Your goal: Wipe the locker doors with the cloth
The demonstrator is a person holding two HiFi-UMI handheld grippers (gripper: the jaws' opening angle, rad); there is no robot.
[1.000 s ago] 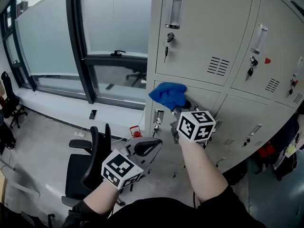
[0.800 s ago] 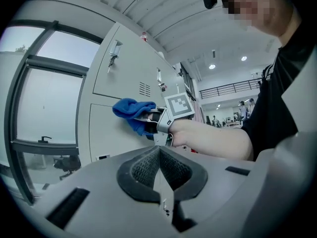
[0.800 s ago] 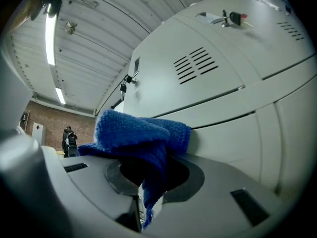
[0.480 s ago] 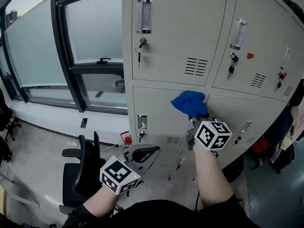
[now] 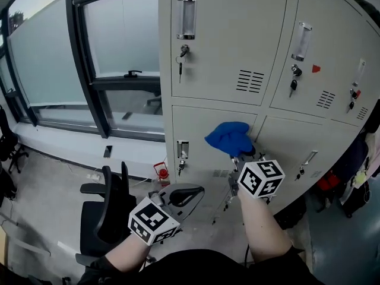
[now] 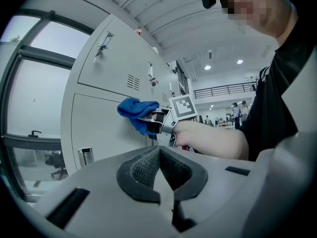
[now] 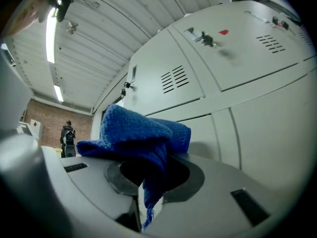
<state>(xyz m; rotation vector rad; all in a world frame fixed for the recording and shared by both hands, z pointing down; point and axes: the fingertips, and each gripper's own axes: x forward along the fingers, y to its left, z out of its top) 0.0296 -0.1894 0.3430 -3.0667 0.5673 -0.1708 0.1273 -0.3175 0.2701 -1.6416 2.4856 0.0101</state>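
Wiping is under way: the right tool (image 5: 240,155) is clamped on the blue cloth (image 5: 228,138), which lies against the lower locker door (image 5: 193,126) near its right edge; the left tool (image 5: 191,193) hangs low, jaws together and empty; the next move, as I judge it, is a firm sweep across the bare panel.

The cloth (image 5: 228,138) seemingly lies against the lower locker door (image 5: 196,126); chair (image 5: 110,209) left, window (image 5: 124,34) behind.
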